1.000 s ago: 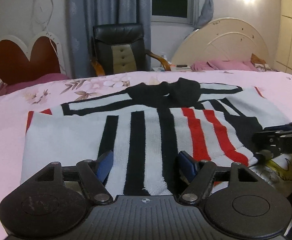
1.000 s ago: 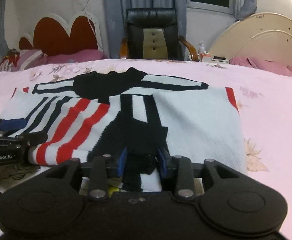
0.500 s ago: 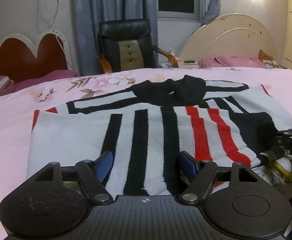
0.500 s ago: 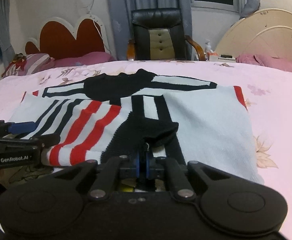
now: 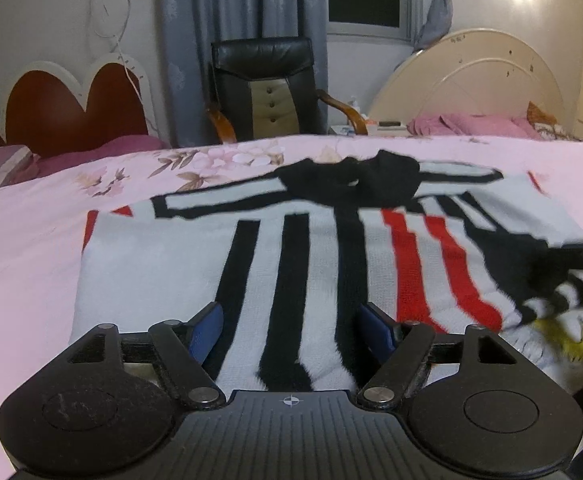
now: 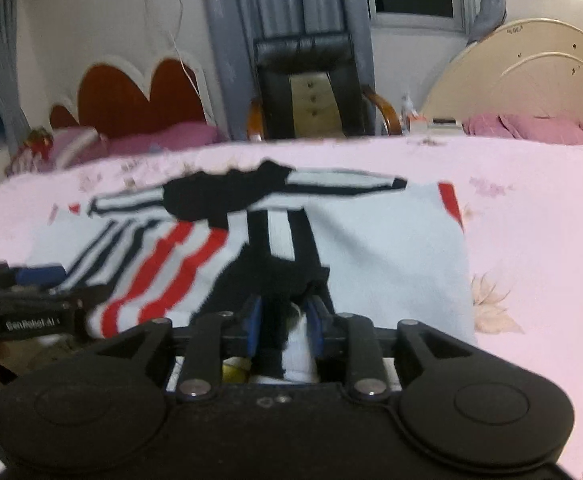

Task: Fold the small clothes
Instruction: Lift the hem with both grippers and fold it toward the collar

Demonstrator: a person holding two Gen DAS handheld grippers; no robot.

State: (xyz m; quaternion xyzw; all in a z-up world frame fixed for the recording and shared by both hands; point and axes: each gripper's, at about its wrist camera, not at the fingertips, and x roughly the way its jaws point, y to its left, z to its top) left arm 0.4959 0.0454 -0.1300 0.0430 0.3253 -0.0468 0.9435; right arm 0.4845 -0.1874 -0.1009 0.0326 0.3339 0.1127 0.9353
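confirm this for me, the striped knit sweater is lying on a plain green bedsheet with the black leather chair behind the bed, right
Not quite. The black, white and red striped knit sweater lies on a pink floral bedsheet, not a plain green one. The left wrist view shows the flower print clearly. The black leather chair does stand behind the bed.

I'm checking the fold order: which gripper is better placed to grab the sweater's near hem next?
The left gripper: its jaws stand wide open over the sweater hem. The right gripper has just been opening again, with the folded sleeve cuff between its fingers.
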